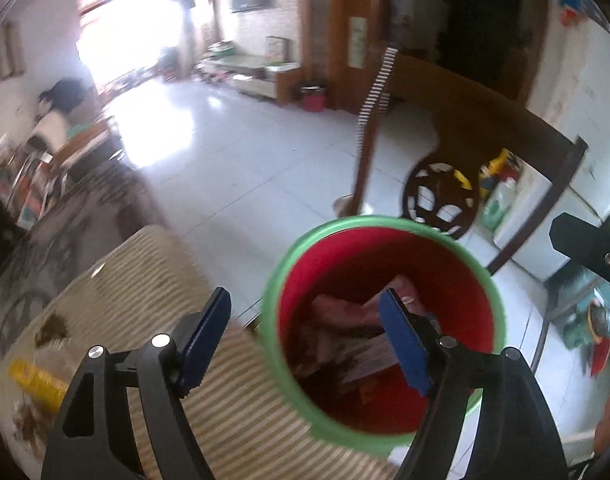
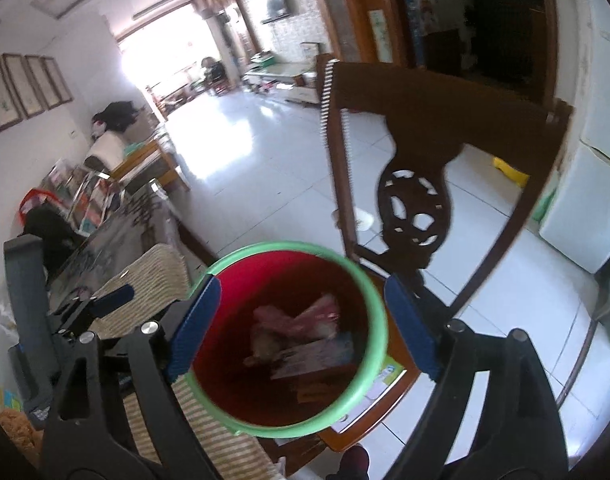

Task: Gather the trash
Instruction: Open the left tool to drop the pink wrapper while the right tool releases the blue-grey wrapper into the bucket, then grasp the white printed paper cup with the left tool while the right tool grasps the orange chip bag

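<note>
Left wrist view: my left gripper (image 1: pixel 305 340) stands wide, nothing between the blue pads. It tilts down over the near rim of the bin (image 1: pixel 493 280), a red bucket with a green lip. One pad hangs over the striped mat (image 1: pixel 153 280) on the table, the other over the bin's mouth. Trash (image 1: pixel 345 312) already lies at the bottom: pinkish crumpled wrappers and flat printed packets. More litter remains on the table at lower left: a yellow wrapper (image 1: pixel 35 384) and brown crumbs (image 1: pixel 51 326).

I judge the wrapper light, thin and crinkly, likely to slide on the mat. Best pinched across its middle, pads low to the surface. The crumbs look too fine for the pads.

Right wrist view: my right gripper (image 2: pixel 301 328) is also spread wide and empty, angled down, its pads straddling the bin (image 2: pixel 379 320) rim to rim without touching it. The same pink trash (image 2: pixel 301 320) shows inside. The bin stands on a wooden chair (image 2: pixel 425 128) just beside the table edge. The left gripper (image 2: pixel 113 300) shows at left over the mat (image 2: pixel 153 276).
</note>
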`<action>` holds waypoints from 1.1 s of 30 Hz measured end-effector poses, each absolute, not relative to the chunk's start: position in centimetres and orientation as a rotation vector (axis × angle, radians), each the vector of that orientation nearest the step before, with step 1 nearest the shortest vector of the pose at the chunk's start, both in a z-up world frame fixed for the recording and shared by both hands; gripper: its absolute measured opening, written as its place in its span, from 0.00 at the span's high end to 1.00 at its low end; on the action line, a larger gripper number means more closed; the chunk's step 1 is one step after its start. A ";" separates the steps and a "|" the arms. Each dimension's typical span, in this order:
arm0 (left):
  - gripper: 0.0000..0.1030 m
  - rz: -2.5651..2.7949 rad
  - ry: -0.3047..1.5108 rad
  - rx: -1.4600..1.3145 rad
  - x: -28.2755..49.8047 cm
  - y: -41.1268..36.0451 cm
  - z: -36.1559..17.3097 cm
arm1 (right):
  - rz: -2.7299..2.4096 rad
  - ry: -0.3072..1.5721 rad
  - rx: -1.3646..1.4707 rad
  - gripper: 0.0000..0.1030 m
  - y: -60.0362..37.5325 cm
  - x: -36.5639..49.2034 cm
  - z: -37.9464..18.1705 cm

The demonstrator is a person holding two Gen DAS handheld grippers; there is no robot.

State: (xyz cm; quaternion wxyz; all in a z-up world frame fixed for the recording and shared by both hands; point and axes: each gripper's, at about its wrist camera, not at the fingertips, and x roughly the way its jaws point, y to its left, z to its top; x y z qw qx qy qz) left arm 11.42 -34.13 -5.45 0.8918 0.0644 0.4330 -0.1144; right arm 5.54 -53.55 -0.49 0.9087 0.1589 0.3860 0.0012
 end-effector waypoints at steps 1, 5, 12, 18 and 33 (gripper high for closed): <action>0.29 -0.216 0.901 0.118 11.2 -33.2 -5.4 | 0.021 0.803 0.321 0.19 -52.9 5.7 -0.6; 0.29 -0.090 0.908 0.048 9.3 -28.1 -5.5 | 0.102 0.823 0.309 0.18 -50.0 6.4 -0.8; 0.29 0.153 0.911 -0.085 4.8 -18.6 -6.1 | 0.283 0.880 0.212 0.18 -42.1 7.2 -1.7; 0.29 0.351 0.915 -0.229 0.6 -10.4 -7.4 | 0.435 0.918 0.121 0.17 -34.4 6.7 -2.4; 0.15 0.361 0.951 0.094 -3.7 6.8 -10.1 | 0.507 0.989 0.078 0.15 -22.0 2.8 -3.3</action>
